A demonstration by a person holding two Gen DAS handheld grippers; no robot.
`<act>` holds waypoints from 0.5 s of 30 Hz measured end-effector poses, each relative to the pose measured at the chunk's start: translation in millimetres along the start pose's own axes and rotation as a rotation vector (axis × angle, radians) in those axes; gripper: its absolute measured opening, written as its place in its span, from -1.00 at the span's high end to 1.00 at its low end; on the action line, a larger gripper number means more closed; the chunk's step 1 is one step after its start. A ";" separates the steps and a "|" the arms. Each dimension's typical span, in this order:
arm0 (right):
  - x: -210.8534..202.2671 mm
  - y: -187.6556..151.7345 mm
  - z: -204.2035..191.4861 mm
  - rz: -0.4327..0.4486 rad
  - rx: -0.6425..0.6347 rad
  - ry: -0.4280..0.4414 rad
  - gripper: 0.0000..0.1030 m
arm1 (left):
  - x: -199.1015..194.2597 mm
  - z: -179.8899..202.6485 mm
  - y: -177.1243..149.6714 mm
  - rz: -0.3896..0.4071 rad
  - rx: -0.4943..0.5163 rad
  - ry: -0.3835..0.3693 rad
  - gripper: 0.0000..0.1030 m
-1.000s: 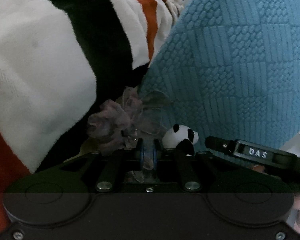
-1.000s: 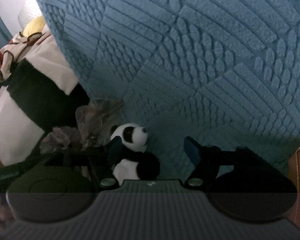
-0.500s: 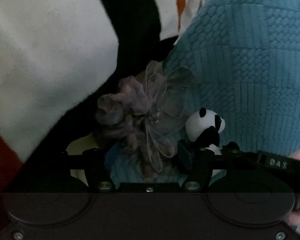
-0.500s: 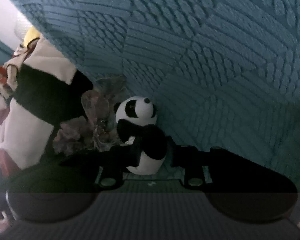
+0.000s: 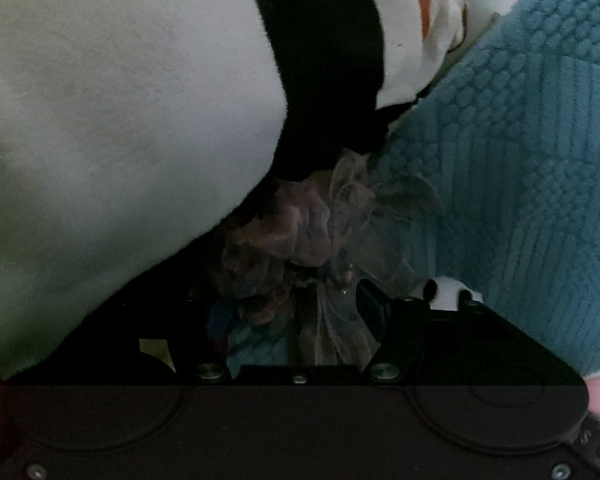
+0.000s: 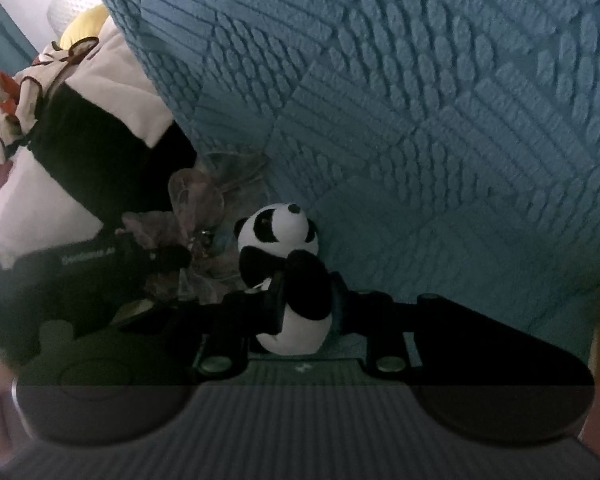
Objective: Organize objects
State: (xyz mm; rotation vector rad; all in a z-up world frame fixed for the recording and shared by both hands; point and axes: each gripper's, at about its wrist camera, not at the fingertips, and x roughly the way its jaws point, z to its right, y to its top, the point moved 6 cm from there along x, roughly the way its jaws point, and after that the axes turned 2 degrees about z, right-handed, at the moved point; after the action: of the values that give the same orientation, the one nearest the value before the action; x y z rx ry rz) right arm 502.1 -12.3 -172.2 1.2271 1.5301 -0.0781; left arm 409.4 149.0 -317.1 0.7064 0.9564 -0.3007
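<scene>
Here my right gripper [image 6: 302, 304] pinches the plush panda [image 6: 288, 276] at its soft black middle, low centre of frame; its long axis runs upright, round white head uppermost. My left gripper [image 5: 296, 312] has its jaws spread around a gauzy, crumpled mauve scrunchie [image 5: 300, 236], pads not pressing. A knobbly teal quilt [image 6: 420, 120] fills the right; fleecy white-and-black fabric [image 5: 120, 120] fills upper left.

My matt black plastic fingers [image 6: 278, 300] pinch a fuzzy plush panda [image 6: 288, 264] beside a sheer, perhaps organza scrunchie [image 5: 300, 236], against the rough blue quilted cloth [image 6: 420, 100] at upper right.
</scene>
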 end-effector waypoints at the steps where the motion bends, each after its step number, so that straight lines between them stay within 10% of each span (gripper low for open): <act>1: -0.8 0.3 0.8 0.002 -0.010 -0.001 0.52 | 0.9 -0.3 0.5 -0.001 -0.008 -0.001 -0.23; 15: -0.1 -1.6 5.8 0.001 -0.022 -0.003 0.52 | 0.6 4.5 7.1 0.007 0.060 -0.001 0.80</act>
State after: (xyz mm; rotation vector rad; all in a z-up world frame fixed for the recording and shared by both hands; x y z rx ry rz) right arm 505.0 -16.7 -175.2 1.2096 1.5243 -0.0625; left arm 416.3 151.2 -313.0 0.7648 0.9472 -0.3243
